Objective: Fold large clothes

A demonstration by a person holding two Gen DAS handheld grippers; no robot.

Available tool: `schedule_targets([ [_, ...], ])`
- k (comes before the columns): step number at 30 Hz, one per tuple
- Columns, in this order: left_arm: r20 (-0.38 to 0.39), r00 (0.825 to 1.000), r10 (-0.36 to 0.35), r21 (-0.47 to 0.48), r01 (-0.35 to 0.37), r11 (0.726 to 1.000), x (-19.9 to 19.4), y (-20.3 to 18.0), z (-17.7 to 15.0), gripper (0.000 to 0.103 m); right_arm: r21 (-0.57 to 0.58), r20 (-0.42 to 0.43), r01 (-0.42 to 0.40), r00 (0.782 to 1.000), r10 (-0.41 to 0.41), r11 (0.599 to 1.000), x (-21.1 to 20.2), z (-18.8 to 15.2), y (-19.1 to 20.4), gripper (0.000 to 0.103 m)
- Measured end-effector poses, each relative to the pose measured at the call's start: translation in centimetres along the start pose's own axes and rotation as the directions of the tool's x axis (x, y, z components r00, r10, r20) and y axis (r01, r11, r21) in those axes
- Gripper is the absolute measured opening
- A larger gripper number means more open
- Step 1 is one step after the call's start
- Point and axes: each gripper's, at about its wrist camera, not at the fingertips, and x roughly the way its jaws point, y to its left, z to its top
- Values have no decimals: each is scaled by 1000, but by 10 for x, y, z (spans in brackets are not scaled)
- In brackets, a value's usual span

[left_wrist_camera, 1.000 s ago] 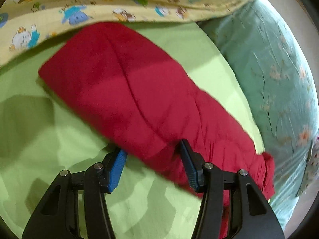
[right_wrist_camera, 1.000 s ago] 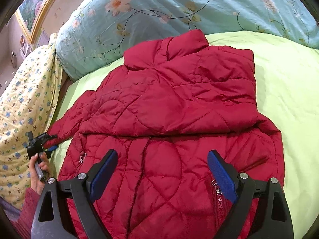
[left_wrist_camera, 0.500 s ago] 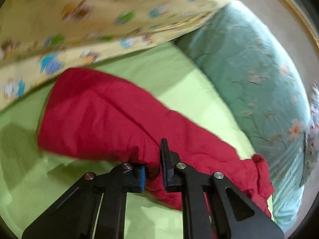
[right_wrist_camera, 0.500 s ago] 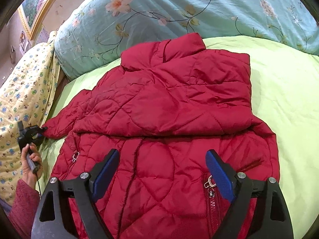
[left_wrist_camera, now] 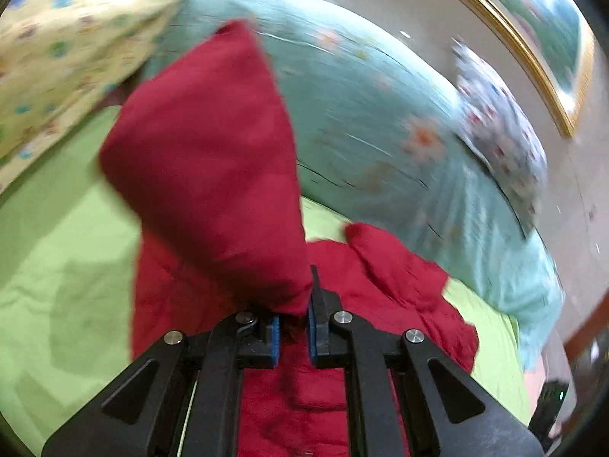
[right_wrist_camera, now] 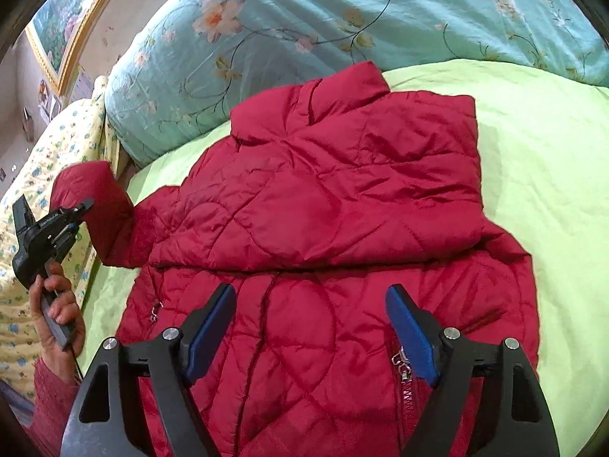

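A red quilted jacket (right_wrist_camera: 335,205) lies on a lime green bed sheet (right_wrist_camera: 552,175), its right half folded over the body. My left gripper (left_wrist_camera: 292,327) is shut on the jacket's left sleeve (left_wrist_camera: 205,160), which stands lifted off the bed, blurred by motion. In the right wrist view that sleeve (right_wrist_camera: 95,205) hangs raised at the far left from the left gripper (right_wrist_camera: 78,213), held in a hand. My right gripper (right_wrist_camera: 310,327) hovers over the jacket's lower front; its jaws are closing, still wide apart, and the pads press on nothing.
A teal floral quilt (right_wrist_camera: 304,38) is piled along the head of the bed. A yellow cartoon-print blanket (right_wrist_camera: 45,160) lies at the left side. A gold-framed picture (right_wrist_camera: 64,19) hangs on the wall behind. A zipper pull (right_wrist_camera: 399,361) shows by the right finger.
The left gripper shut on the sleeve, then lifted and swung it up off the sheet toward the jacket body. The right gripper stayed in place, its jaws narrowing slightly.
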Motion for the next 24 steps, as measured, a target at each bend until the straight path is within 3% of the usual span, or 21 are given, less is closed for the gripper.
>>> schedule_targets([
  [8, -93, 991, -94, 170, 109, 980, 20, -81, -35, 8, 55, 23, -28, 999, 26, 998, -6, 13, -14, 82],
  [17, -237, 964, -120, 286, 187, 940, 68, -148, -87, 8, 140, 46, -77, 996, 71, 987, -7, 27, -35, 82],
  [24, -319, 941, -114, 346, 227, 910, 90, -181, -130, 8, 248, 93, -213, 976, 196, 945, -5, 43, -52, 84],
])
